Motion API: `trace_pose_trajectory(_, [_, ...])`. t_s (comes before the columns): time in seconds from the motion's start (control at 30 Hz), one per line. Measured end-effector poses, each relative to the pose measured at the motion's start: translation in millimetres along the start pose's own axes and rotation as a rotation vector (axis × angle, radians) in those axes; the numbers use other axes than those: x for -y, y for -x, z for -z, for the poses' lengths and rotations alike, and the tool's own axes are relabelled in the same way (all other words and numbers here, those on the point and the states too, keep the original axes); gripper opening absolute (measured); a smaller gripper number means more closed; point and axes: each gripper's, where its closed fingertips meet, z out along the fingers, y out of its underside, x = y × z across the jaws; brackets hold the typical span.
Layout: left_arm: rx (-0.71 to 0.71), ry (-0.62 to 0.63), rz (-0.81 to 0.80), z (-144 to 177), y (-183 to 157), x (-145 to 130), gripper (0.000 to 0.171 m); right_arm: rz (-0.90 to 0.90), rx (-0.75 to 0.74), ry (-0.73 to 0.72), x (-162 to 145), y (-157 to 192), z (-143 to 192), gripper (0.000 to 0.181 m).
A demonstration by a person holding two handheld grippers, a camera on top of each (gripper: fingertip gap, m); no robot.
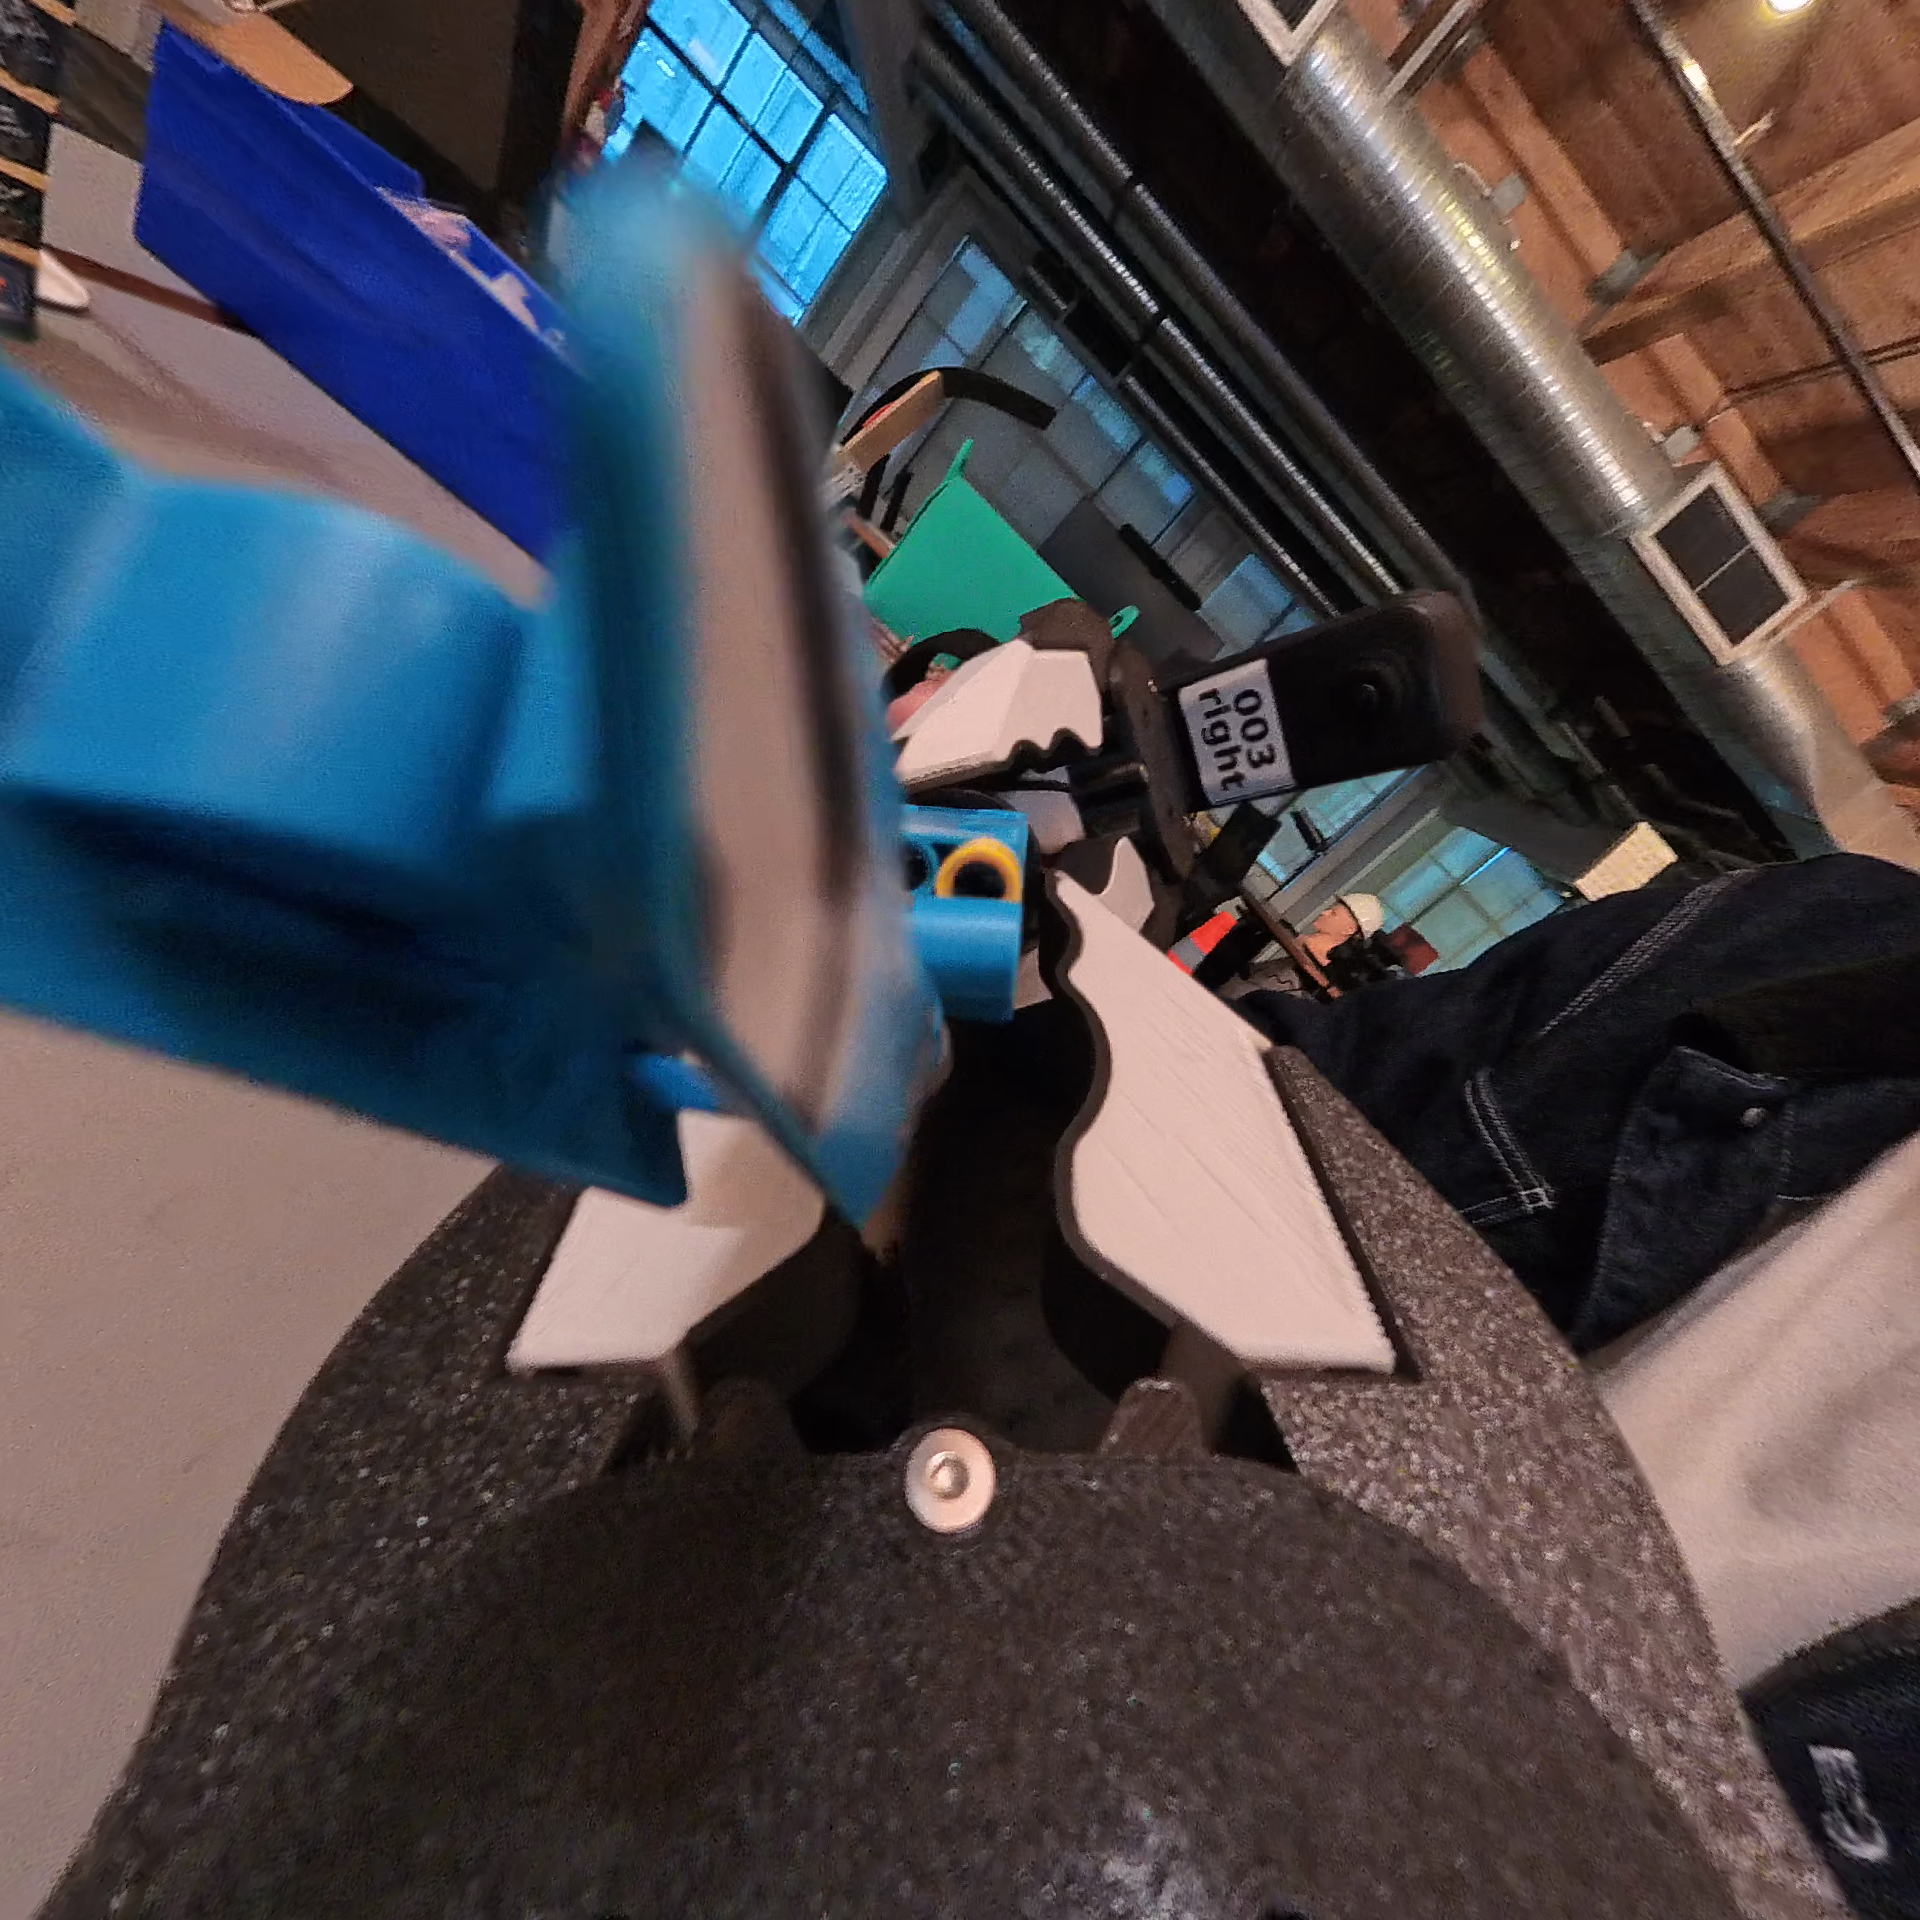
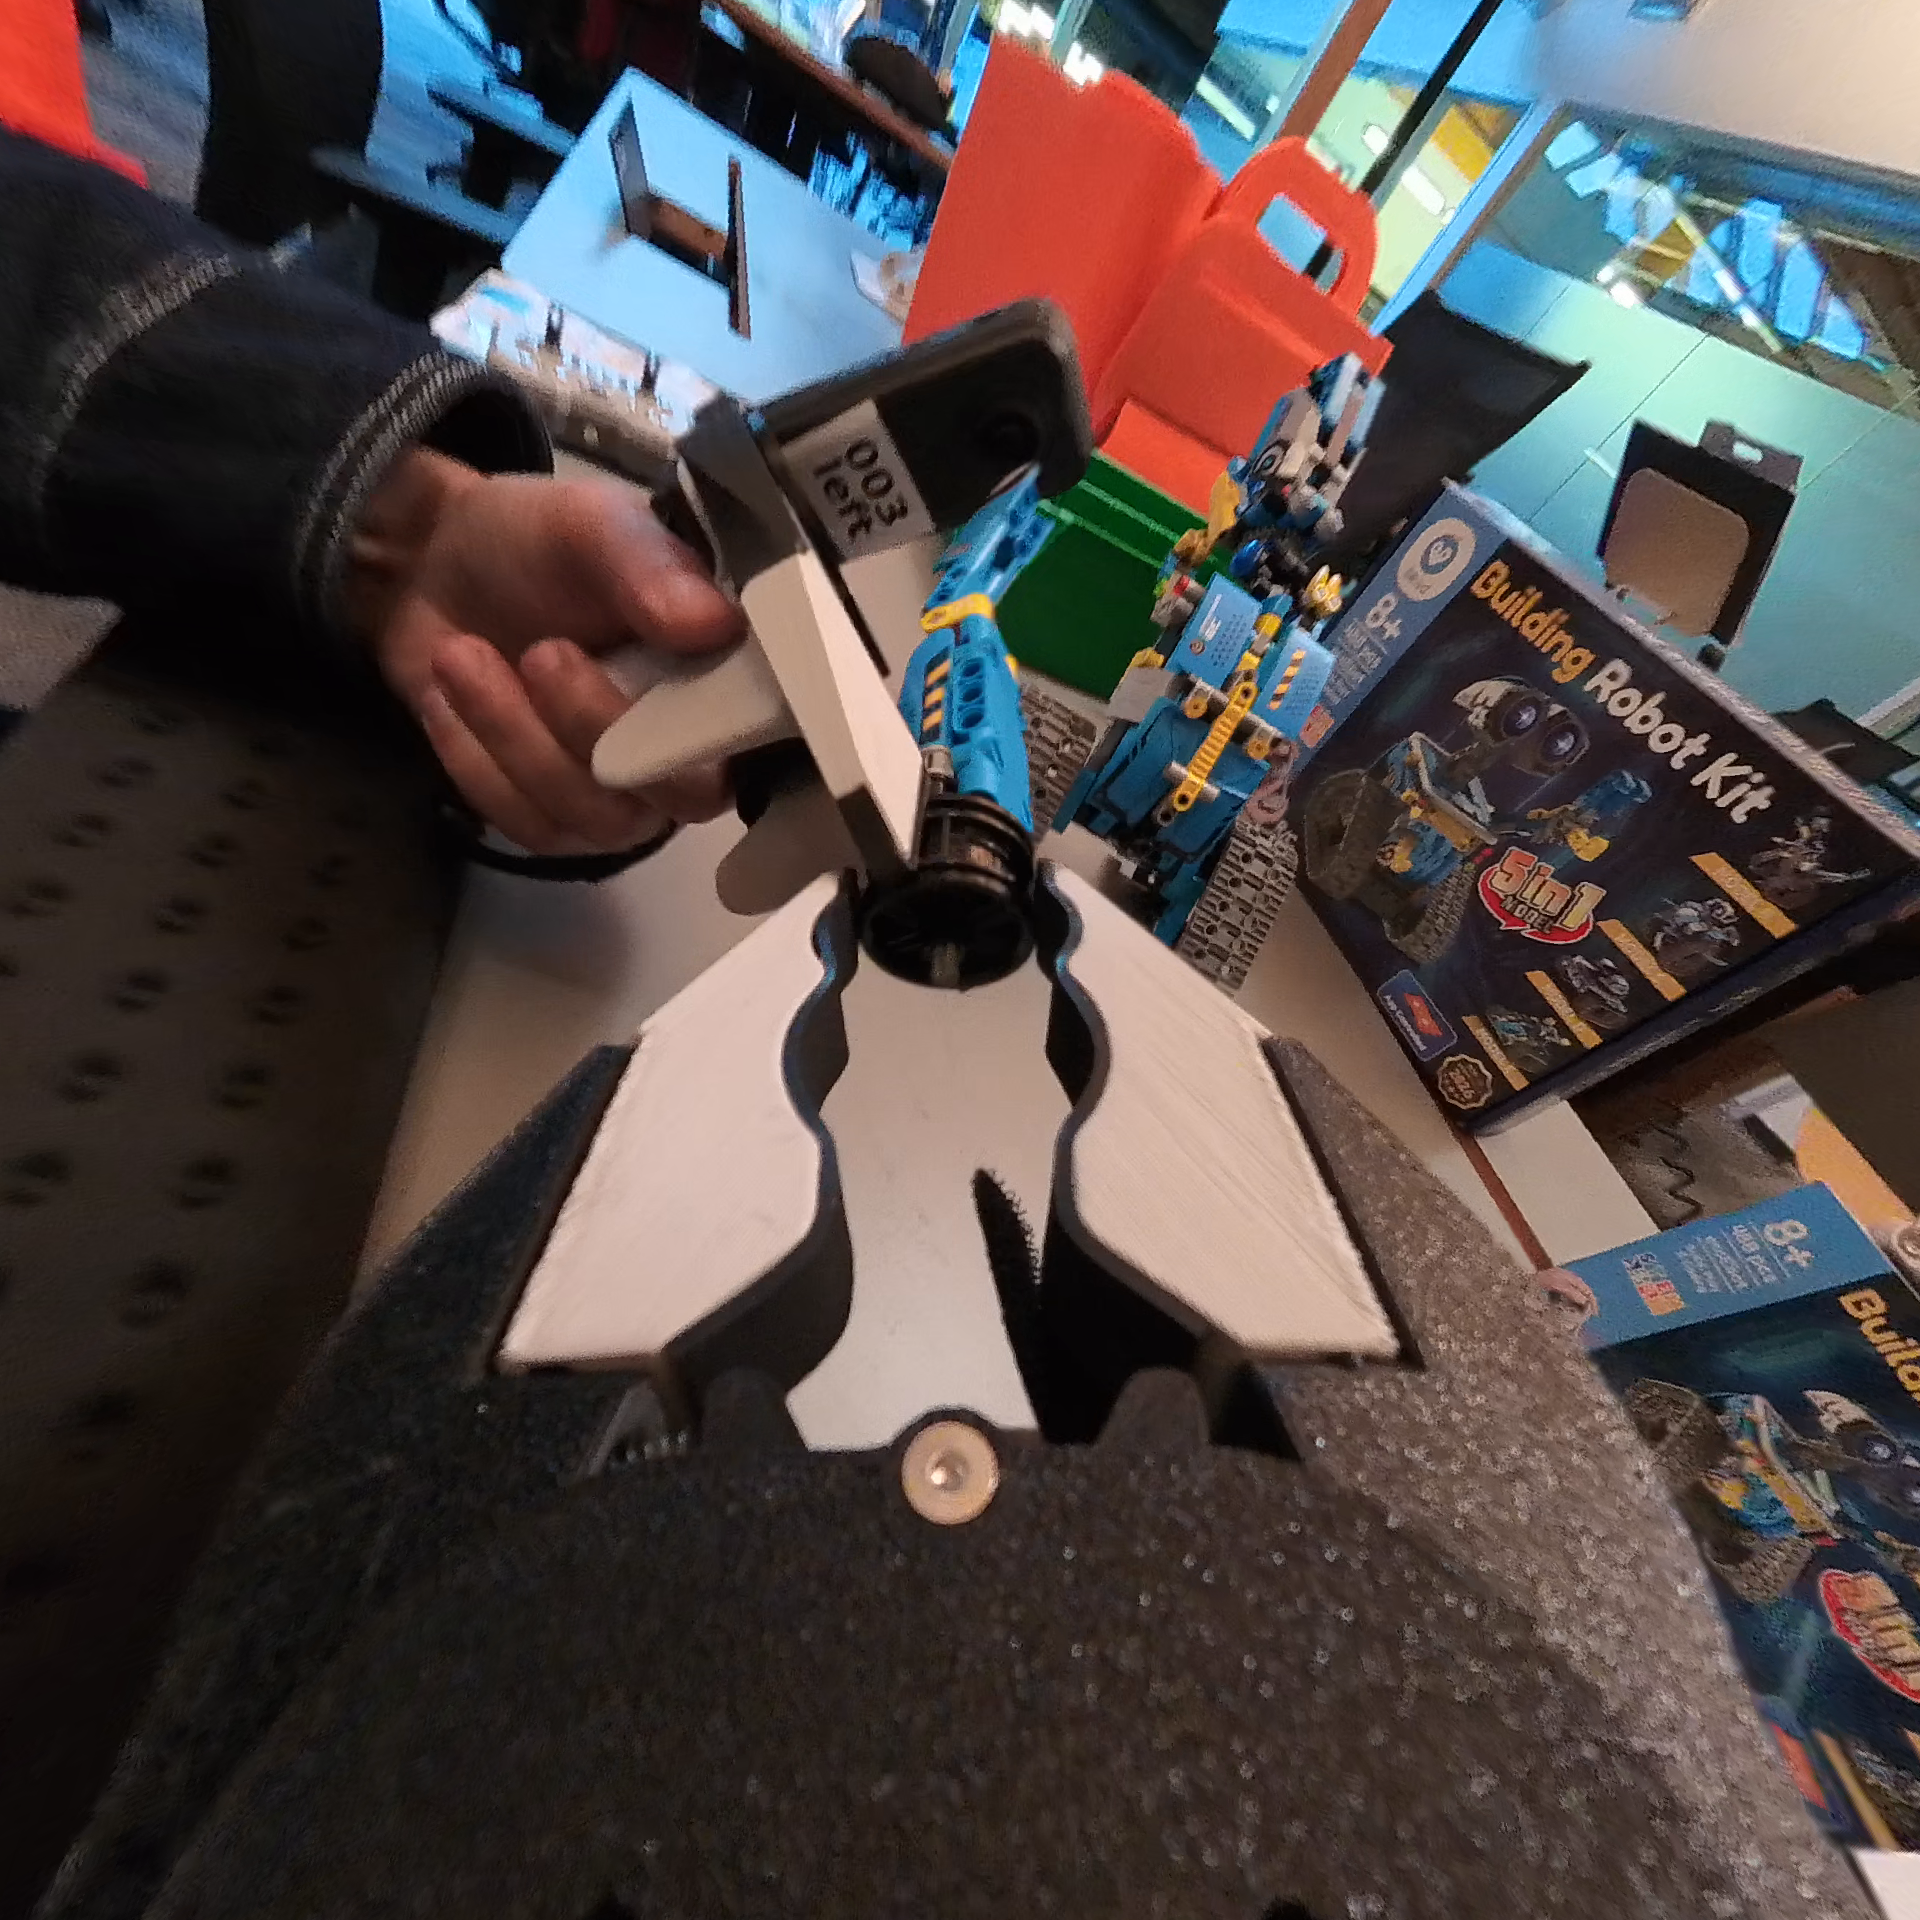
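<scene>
A blue brick-built arm (image 2: 971, 696) with yellow pins ends in a black round hub (image 2: 945, 920). My right gripper (image 2: 951, 894) is shut on that hub, one white finger on each side. My left gripper (image 2: 914, 790), held by a hand (image 2: 520, 623), clamps the arm just above the hub. In the left wrist view the arm (image 1: 416, 779) is a large blurred blue shape lying over my left gripper's (image 1: 966, 935) left finger. A blue beam end with a yellow ring (image 1: 971, 878) sits between the tips. The right gripper (image 1: 1039, 800) shows just beyond it.
A blue brick robot on grey tracks (image 2: 1216, 675) stands on the pale table (image 2: 582, 935) behind the grippers. A kit box (image 2: 1558, 810) leans to its right, a second box (image 2: 1766, 1455) lies nearer. Orange bags (image 2: 1143, 260) and a green bin (image 2: 1091, 561) stand behind. A dark sleeve (image 1: 1610, 1091) is at right. My left and right fingertips are right by each other.
</scene>
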Motion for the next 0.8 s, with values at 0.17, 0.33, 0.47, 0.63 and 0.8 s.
trace_pose_trajectory(0.17, [-0.089, -0.111, 0.119, 16, -2, 20, 0.03, -0.107, -0.021, -0.176, 26, -17, 29, 0.019])
trace_pose_trajectory(0.33, [-0.135, -0.086, 0.121, 13, -10, 16, 0.035, -0.02, -0.021, -0.07, 11, -5, 11, 0.018])
trace_pose_trajectory(0.47, [-0.129, -0.064, 0.102, 10, -11, 11, 0.033, 0.003, -0.029, -0.084, 14, -5, 13, 0.008])
trace_pose_trajectory(0.63, [-0.1, -0.042, 0.086, 8, -7, 7, 0.035, 0.017, -0.02, -0.065, 11, -3, 12, 0.009])
trace_pose_trajectory(0.8, [-0.078, -0.027, 0.07, 8, -5, 4, 0.034, 0.037, -0.023, -0.032, 7, -1, 11, 0.007])
